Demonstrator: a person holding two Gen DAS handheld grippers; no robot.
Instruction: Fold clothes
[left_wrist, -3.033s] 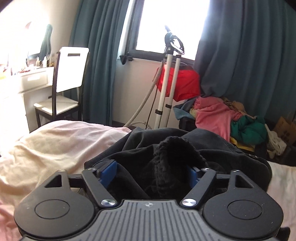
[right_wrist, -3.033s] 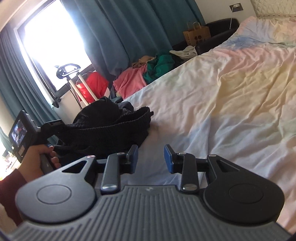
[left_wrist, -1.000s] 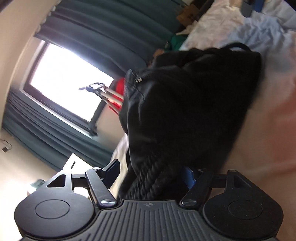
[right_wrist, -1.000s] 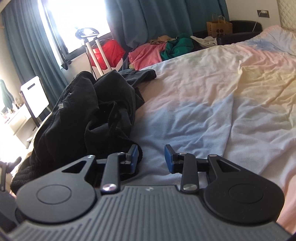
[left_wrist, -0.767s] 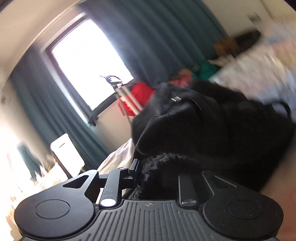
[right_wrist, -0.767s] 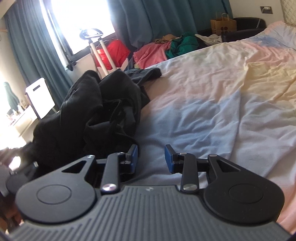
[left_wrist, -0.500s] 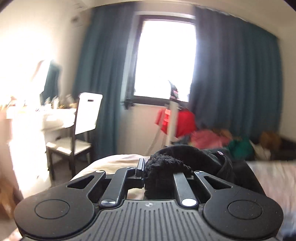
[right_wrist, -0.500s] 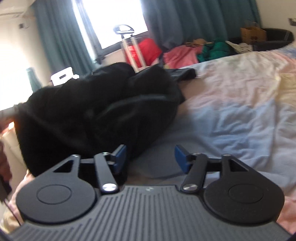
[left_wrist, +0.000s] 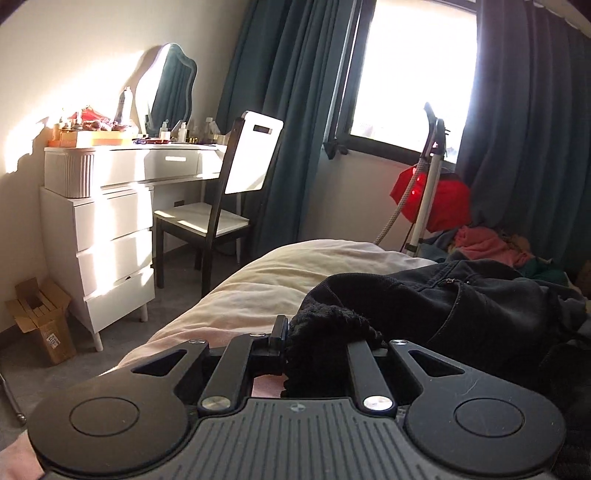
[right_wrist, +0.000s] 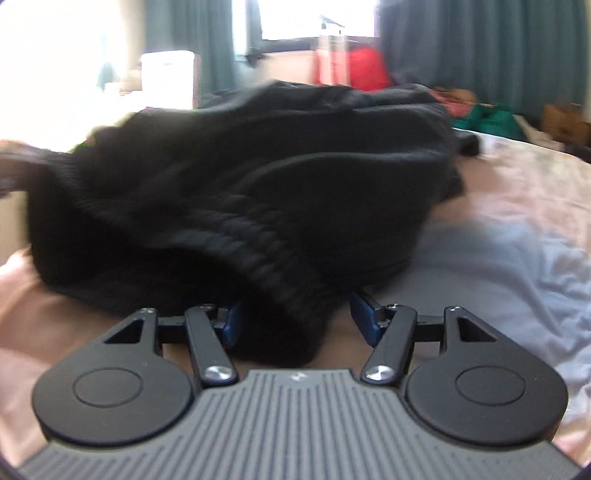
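Observation:
A black knit garment (right_wrist: 240, 192) lies bunched on the bed (right_wrist: 517, 229). My left gripper (left_wrist: 317, 336) is shut on its ribbed edge (left_wrist: 325, 332) and holds it just above the bed (left_wrist: 295, 269). The rest of the garment and a black jacket (left_wrist: 480, 291) trail to the right. My right gripper (right_wrist: 295, 317) is open, its blue pads on either side of a ribbed fold of the garment, apart from it.
A white dresser (left_wrist: 103, 206) and a chair (left_wrist: 229, 192) stand left of the bed. A garment steamer (left_wrist: 428, 177), a red bag (left_wrist: 439, 199) and a pile of coloured clothes (left_wrist: 491, 247) are by the window. A cardboard box (left_wrist: 40, 317) sits on the floor.
My left gripper has shut on the knit edge and swung round towards the dresser. My right gripper has opened wider and moved up to the garment, a fold now between its pads.

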